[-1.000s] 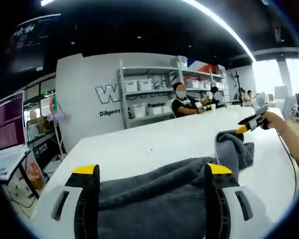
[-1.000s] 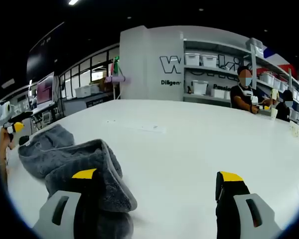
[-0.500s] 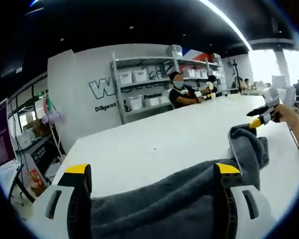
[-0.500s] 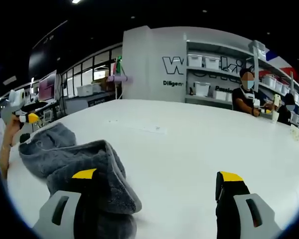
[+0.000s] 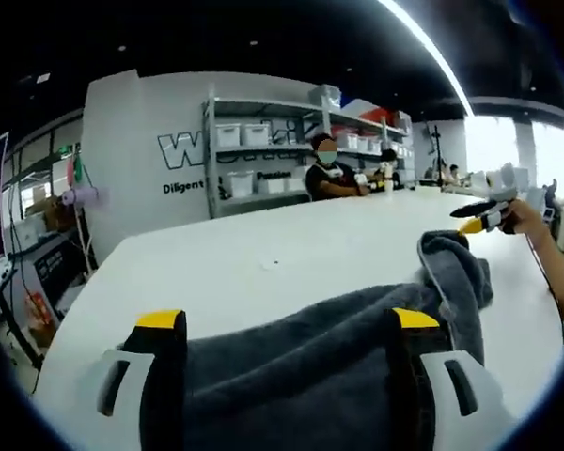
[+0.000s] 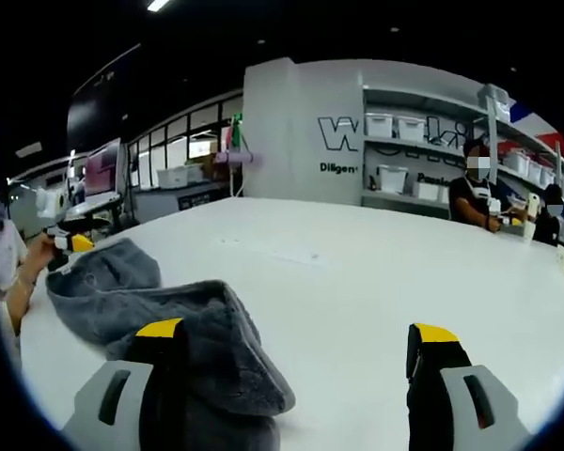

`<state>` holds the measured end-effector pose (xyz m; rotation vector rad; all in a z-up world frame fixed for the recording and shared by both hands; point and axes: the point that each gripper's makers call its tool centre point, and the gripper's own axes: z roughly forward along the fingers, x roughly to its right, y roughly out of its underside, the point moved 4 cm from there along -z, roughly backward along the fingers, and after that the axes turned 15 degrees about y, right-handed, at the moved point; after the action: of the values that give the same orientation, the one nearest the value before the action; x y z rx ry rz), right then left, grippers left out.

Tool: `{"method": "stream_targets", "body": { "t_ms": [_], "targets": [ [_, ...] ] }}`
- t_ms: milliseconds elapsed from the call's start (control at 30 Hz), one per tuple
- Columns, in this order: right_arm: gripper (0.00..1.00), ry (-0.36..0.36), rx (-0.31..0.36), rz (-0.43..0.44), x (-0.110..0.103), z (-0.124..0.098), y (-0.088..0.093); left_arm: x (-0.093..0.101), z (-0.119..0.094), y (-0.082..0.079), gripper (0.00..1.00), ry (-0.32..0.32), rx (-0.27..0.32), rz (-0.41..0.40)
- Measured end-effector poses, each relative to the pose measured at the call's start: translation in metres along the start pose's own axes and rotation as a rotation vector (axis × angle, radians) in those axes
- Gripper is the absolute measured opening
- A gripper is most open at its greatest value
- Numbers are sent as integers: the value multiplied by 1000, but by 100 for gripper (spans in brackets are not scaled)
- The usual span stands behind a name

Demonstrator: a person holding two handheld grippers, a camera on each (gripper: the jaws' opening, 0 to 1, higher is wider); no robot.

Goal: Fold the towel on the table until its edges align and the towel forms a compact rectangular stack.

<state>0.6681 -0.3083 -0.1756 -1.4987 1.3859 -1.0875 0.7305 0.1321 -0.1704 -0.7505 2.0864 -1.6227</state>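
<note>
A dark grey towel (image 5: 291,371) lies crumpled on the white table (image 5: 263,258). In the left gripper view it runs between my two wide-apart jaws, and a raised fold ends at the right. My left gripper (image 5: 288,324) is open over it. Farther right, a hand holds the right gripper (image 5: 482,216) just beyond that fold. In the right gripper view the towel (image 6: 160,301) bunches at the lower left, under my left jaw. My right gripper (image 6: 296,331) is open, with bare table (image 6: 376,291) between the jaws. The left gripper (image 6: 73,241) shows at the far left, past the towel.
Two people (image 5: 325,177) sit at the table's far end. Behind them stand shelves with white bins (image 5: 254,136) and a lettered wall. A small slip of paper (image 6: 301,256) lies mid-table. Desks with monitors (image 6: 101,172) stand beyond the left edge.
Both cameras have shifted a little. The towel keeps much the same shape, and both grippers remain open.
</note>
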Motion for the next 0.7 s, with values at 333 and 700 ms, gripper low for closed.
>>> {"method": "stream_targets", "body": {
  "t_ms": [333, 700],
  "targets": [
    [86, -71, -7, -13, -12, 1, 4, -10, -11, -2, 35, 31, 111, -87],
    [55, -161, -16, -75, -32, 0, 9, -5, -4, 3, 30, 75, 89, -108]
  ]
}}
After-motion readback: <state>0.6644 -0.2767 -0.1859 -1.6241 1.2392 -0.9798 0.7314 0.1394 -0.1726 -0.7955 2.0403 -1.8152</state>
